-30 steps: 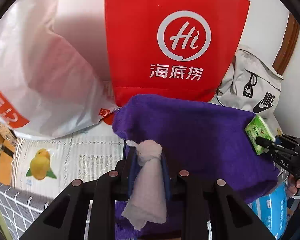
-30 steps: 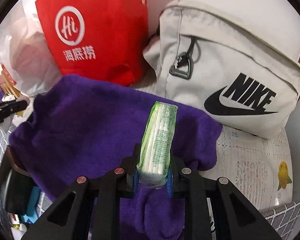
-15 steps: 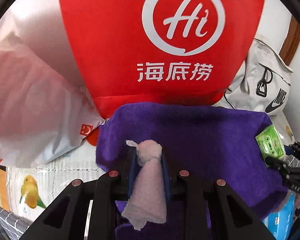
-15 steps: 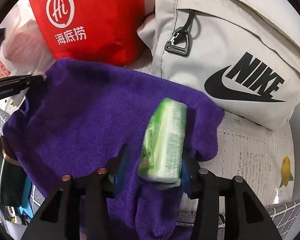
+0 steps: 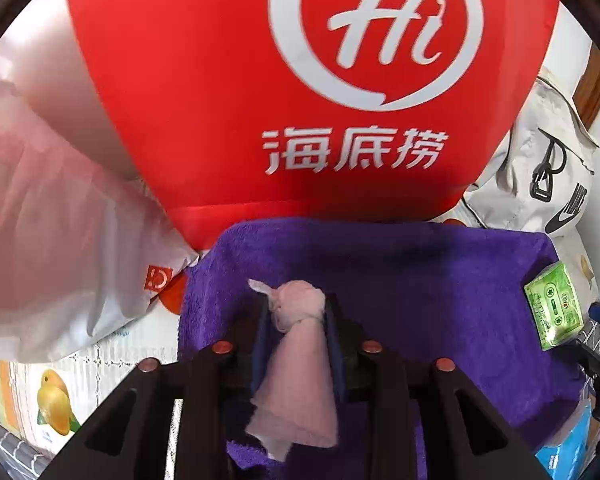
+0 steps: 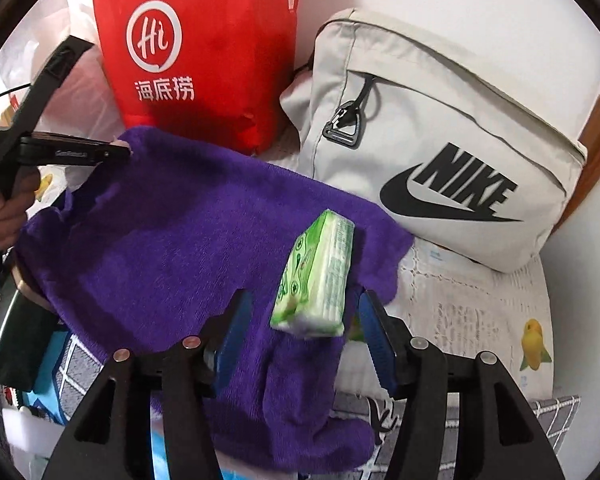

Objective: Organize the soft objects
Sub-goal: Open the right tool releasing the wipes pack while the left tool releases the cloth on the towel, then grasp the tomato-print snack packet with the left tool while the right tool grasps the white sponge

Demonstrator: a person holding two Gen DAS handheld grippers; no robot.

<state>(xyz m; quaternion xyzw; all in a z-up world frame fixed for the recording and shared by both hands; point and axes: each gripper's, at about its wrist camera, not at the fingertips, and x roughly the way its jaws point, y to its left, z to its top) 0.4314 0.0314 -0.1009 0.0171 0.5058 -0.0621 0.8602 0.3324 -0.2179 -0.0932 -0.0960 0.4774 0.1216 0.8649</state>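
A purple towel [image 5: 420,280] lies spread in front of a red bag. My left gripper [image 5: 296,312] is shut on a crumpled pale pink tissue [image 5: 298,360] and holds it over the towel's near left part. My right gripper [image 6: 300,328] is open. A green tissue pack [image 6: 316,276] sits between its spread jaws, on the right edge of the purple towel [image 6: 172,232]. I cannot tell whether the pack touches a pad. The pack also shows in the left wrist view [image 5: 552,312]. The left gripper also shows at the left of the right wrist view [image 6: 120,152].
A red Haidilao bag [image 5: 292,92] stands behind the towel, with a white plastic bag [image 5: 60,232] to its left. A grey Nike bag [image 6: 440,140] leans on the wall at right. A fruit-print cloth [image 6: 480,312] covers the surface. A blue pack [image 5: 568,448] lies below the towel.
My right gripper has opened and let go of the green tissue pack, which now tilts on the towel. My left gripper moved closer to the red bag, still holding the tissue.
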